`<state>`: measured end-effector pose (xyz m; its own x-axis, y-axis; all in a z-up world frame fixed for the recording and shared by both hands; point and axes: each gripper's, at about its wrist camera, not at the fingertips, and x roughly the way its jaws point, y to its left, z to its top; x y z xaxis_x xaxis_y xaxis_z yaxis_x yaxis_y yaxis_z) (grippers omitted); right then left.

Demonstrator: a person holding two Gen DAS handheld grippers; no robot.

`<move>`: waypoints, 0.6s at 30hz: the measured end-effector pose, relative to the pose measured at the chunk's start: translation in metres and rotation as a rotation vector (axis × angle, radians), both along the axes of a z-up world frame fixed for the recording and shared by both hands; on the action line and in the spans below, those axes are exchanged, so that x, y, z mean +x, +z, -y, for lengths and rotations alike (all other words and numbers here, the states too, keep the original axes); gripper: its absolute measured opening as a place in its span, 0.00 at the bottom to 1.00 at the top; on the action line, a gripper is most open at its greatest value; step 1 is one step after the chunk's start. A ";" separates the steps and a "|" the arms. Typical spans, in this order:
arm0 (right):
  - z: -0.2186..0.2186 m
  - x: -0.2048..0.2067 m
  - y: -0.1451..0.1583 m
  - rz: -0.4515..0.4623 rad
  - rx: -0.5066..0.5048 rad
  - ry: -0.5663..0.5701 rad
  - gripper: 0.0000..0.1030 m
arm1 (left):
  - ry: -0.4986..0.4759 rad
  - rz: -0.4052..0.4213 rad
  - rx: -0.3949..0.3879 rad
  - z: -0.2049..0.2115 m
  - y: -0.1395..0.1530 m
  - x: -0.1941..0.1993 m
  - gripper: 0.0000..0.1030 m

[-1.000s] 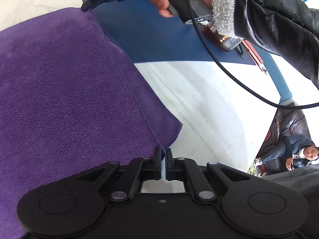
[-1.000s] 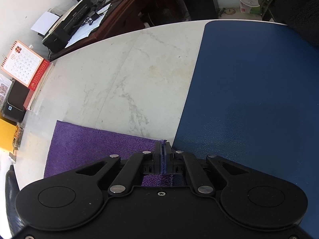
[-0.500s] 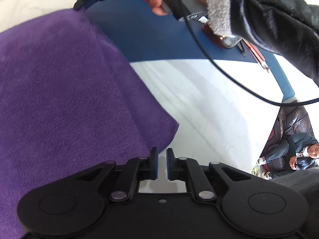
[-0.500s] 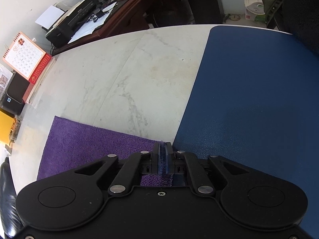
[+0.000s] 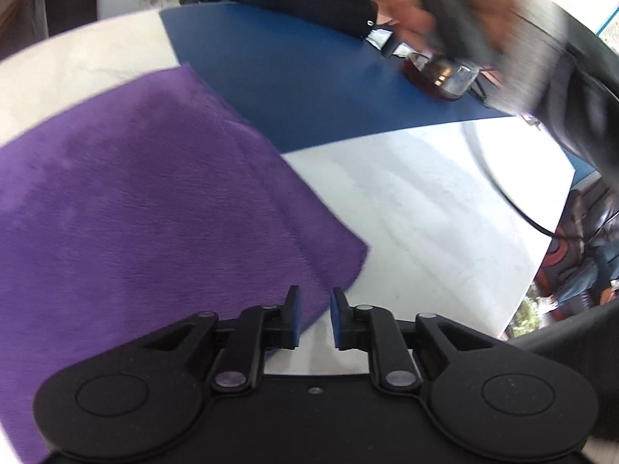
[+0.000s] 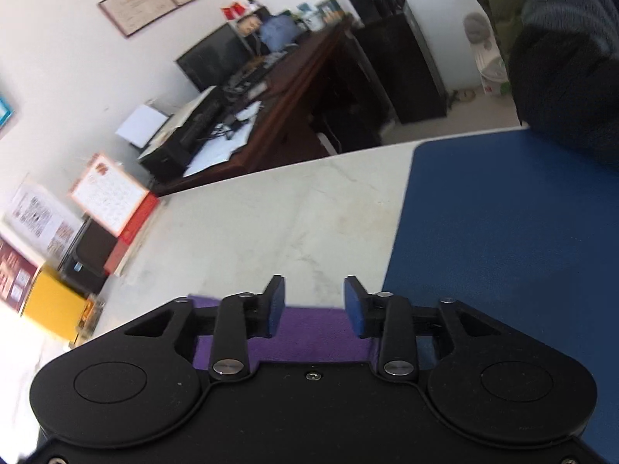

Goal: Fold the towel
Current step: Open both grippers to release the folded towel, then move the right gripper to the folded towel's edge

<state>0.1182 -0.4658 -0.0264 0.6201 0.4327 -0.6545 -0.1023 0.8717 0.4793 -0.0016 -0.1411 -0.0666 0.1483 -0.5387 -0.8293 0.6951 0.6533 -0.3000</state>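
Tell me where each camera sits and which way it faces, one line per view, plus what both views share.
Left wrist: rides the left claw, facing across the purple towel toward the blue mat; the person's blurred hand and dark sleeve show.
Right wrist: rides the right claw, facing over the marble table toward an office desk; no hand shows.
Shared: towel, blue mat, marble table; both claws open and empty.

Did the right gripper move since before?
Yes. The right gripper opened, let go of the towel and lifted up and back from the blue mat.
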 end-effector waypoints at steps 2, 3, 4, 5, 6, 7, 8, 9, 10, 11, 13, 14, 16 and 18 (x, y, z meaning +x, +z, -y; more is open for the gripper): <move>-0.009 -0.036 -0.005 -0.026 -0.017 -0.014 0.38 | 0.014 -0.001 0.007 -0.015 -0.001 0.006 0.15; -0.013 -0.044 -0.008 -0.034 -0.027 -0.025 0.38 | 0.016 -0.005 0.004 -0.020 -0.003 0.009 0.15; -0.018 -0.051 -0.010 -0.041 -0.038 -0.038 0.38 | 0.018 -0.014 0.001 -0.029 -0.004 0.014 0.15; -0.023 -0.058 -0.013 -0.048 -0.049 -0.050 0.38 | 0.021 -0.020 -0.001 -0.037 -0.007 0.019 0.15; -0.028 -0.064 -0.016 -0.054 -0.060 -0.063 0.38 | 0.024 -0.025 -0.007 -0.043 -0.010 0.024 0.15; -0.033 -0.071 -0.019 -0.061 -0.071 -0.075 0.38 | 0.024 -0.029 -0.010 -0.048 -0.012 0.027 0.15; -0.038 -0.078 -0.022 -0.068 -0.081 -0.088 0.38 | 0.026 -0.034 -0.011 -0.054 -0.014 0.032 0.15; -0.043 -0.085 -0.025 -0.075 -0.092 -0.100 0.37 | 0.030 -0.032 -0.009 -0.060 -0.016 0.036 0.15; -0.048 -0.092 -0.027 -0.082 -0.103 -0.113 0.37 | 0.029 -0.033 -0.010 -0.063 -0.018 0.038 0.15; -0.052 -0.098 -0.030 -0.089 -0.114 -0.125 0.37 | 0.023 -0.035 -0.014 -0.067 -0.020 0.042 0.15; -0.062 -0.112 -0.036 -0.102 -0.136 -0.150 0.37 | 0.002 -0.024 -0.004 -0.068 -0.024 0.046 0.15; -0.067 -0.119 -0.039 -0.109 -0.147 -0.163 0.37 | -0.011 -0.017 0.004 -0.069 -0.026 0.048 0.15; -0.077 -0.132 -0.044 -0.123 -0.168 -0.188 0.37 | -0.039 0.010 0.030 -0.069 -0.026 0.048 0.15; -0.087 -0.146 -0.050 -0.136 -0.190 -0.213 0.37 | -0.070 0.045 0.062 -0.066 -0.025 0.049 0.15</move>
<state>-0.0277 -0.3791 -0.0762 0.5845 0.1647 -0.7945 0.1458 0.9420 0.3025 0.0472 -0.0746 -0.0917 0.1500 -0.4967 -0.8549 0.7520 0.6187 -0.2275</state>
